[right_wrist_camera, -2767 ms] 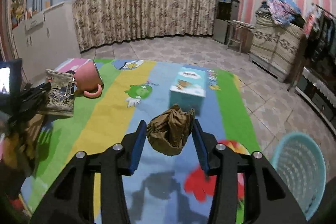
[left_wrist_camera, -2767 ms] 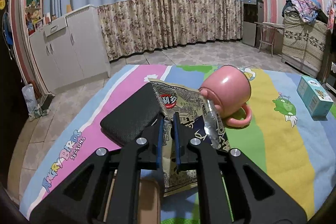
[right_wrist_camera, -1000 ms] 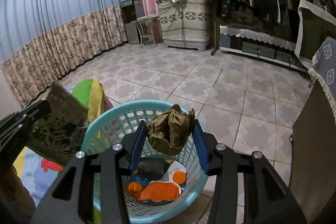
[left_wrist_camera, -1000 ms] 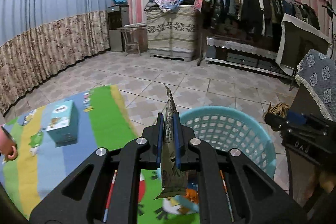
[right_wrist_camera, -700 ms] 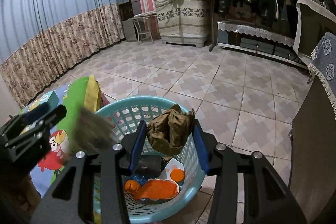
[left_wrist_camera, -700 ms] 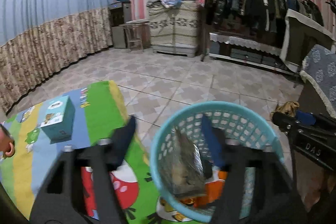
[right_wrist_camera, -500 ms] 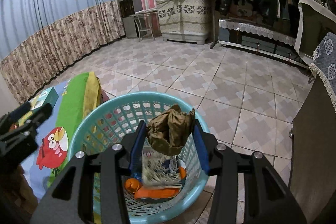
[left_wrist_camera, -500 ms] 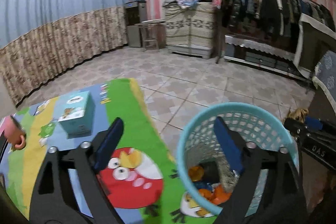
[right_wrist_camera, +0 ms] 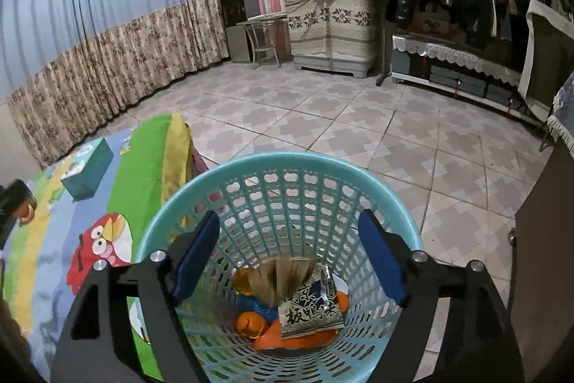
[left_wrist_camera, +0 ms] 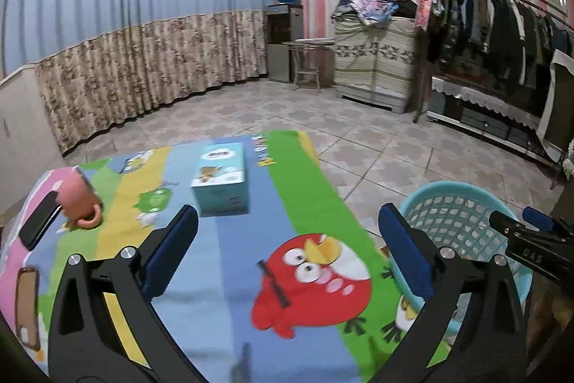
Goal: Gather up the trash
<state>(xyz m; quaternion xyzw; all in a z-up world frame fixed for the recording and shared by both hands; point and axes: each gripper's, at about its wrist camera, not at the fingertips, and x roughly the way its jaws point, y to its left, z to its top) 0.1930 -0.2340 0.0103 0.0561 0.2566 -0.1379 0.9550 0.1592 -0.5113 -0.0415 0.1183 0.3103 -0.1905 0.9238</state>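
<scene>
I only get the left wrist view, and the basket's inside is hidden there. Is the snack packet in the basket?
Observer: Yes. The right wrist view shows the snack packet lying inside the basket.
Operator: Is the right gripper holding anything?
Observer: No. The right gripper is above the basket; its jaws are opening, and nothing is between the pads.
Operator: Anything else in there?
Observer: A blurred brown wad sits beside the packet, over orange trash.
</scene>
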